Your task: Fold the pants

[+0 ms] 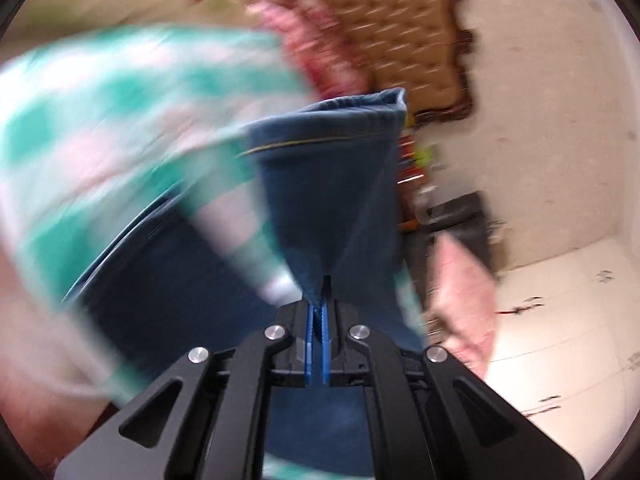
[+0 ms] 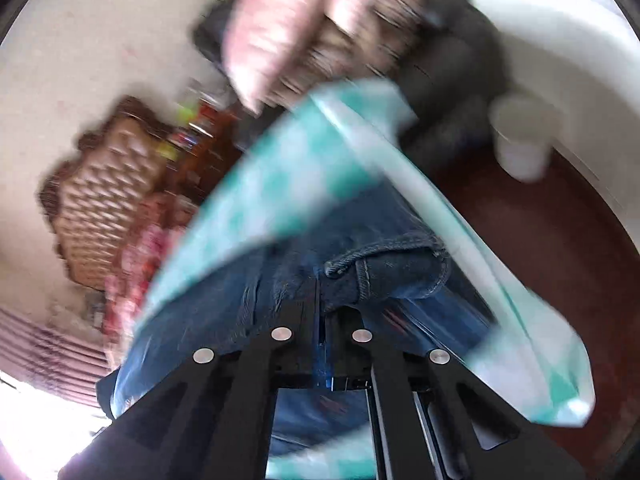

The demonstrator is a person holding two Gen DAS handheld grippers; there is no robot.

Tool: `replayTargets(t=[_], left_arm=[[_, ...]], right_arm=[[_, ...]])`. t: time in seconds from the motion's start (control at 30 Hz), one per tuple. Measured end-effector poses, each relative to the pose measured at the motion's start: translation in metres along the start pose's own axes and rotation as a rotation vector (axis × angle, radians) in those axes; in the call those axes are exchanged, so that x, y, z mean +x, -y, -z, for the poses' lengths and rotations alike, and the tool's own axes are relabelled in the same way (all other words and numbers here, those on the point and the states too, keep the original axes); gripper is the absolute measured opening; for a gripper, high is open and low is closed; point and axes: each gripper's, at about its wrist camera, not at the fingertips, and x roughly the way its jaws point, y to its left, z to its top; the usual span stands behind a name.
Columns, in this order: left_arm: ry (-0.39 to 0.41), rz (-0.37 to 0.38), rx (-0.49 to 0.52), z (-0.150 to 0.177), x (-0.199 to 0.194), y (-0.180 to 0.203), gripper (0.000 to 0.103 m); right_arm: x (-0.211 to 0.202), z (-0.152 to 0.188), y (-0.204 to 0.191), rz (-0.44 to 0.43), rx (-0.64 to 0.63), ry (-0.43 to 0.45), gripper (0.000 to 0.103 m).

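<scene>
item: blue denim pants (image 1: 328, 184), pinched at two places. left hand-held gripper (image 1: 319, 312): jaws closed on a fold of denim, the hemmed leg end standing just ahead of its tips. right hand-held gripper (image 2: 322, 300): jaws closed on a thick seamed edge of the pants (image 2: 380, 268). surroundings: teal-and-white checked cloth (image 1: 100, 120) under and beside the denim, blurred; tufted brown headboard (image 1: 400, 32) beyond.

- Straight ahead of the left gripper (image 1: 319, 312): blocked by the hanging blue denim pants (image 1: 332, 184), pinched between its pads.
- Left: crowded by the blurred teal-and-white checked cloth (image 1: 120, 120).
- Far right: open pale tiled floor (image 1: 560, 320), past a pink cushion (image 1: 464, 300).
- Ahead of the right gripper (image 2: 322, 300): bunched denim, checked cloth above.
</scene>
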Motion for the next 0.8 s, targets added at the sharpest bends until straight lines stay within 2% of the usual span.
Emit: replayTargets(t=[0.07, 0.13, 0.2, 0.23, 0.3, 0.33, 0.43, 0.57, 0.63, 0.7, 0.73, 0.8], left_arm=[[-0.033, -0.024, -0.093, 0.024, 0.011, -0.058, 0.002], [-0.05, -0.044, -0.121, 0.037, 0.018, -0.088, 0.002], [-0.035, -0.003, -0.13, 0.041, 0.017, -0.103, 0.005], [-0.028, 0.005, -0.136, 0.038, 0.015, -0.107, 0.007], [0.018, 0.0, -0.117, 0.031, 0.008, -0.108, 0.016], [0.028, -0.012, -0.112, 0.029, 0.007, -0.113, 0.016], [0.023, -0.034, -0.112, 0.018, 0.008, -0.116, 0.002], [0.057, -0.044, -0.093, 0.03, -0.019, -0.087, 0.002], [0.042, -0.071, -0.091, 0.035, -0.017, -0.089, 0.002], [0.006, -0.108, -0.114, 0.035, -0.004, -0.104, 0.002], [0.0, -0.08, -0.142, 0.034, -0.001, -0.111, 0.002], [0.016, -0.088, -0.108, 0.034, -0.006, -0.103, 0.002]], right_arm=[[0.017, 0.022, 0.03, 0.036, 0.043, -0.048, 0.001], [0.031, 0.036, 0.044, 0.081, 0.051, -0.072, 0.001], [0.037, 0.041, 0.047, 0.103, 0.035, -0.072, 0.001], [0.037, 0.043, 0.046, 0.113, 0.022, -0.071, 0.001], [0.036, 0.043, 0.04, 0.13, -0.005, -0.064, 0.001], [0.035, 0.042, 0.036, 0.135, -0.016, -0.061, 0.001], [0.03, 0.038, 0.023, 0.139, -0.041, -0.056, 0.001], [-0.008, 0.034, 0.011, 0.069, -0.05, 0.003, 0.001], [-0.009, 0.033, 0.009, 0.114, -0.089, 0.008, 0.001], [0.008, 0.033, 0.017, 0.157, -0.081, -0.04, 0.001], [0.016, 0.033, 0.02, 0.168, -0.075, -0.061, 0.001], [0.014, 0.033, 0.021, 0.158, -0.073, -0.054, 0.001]])
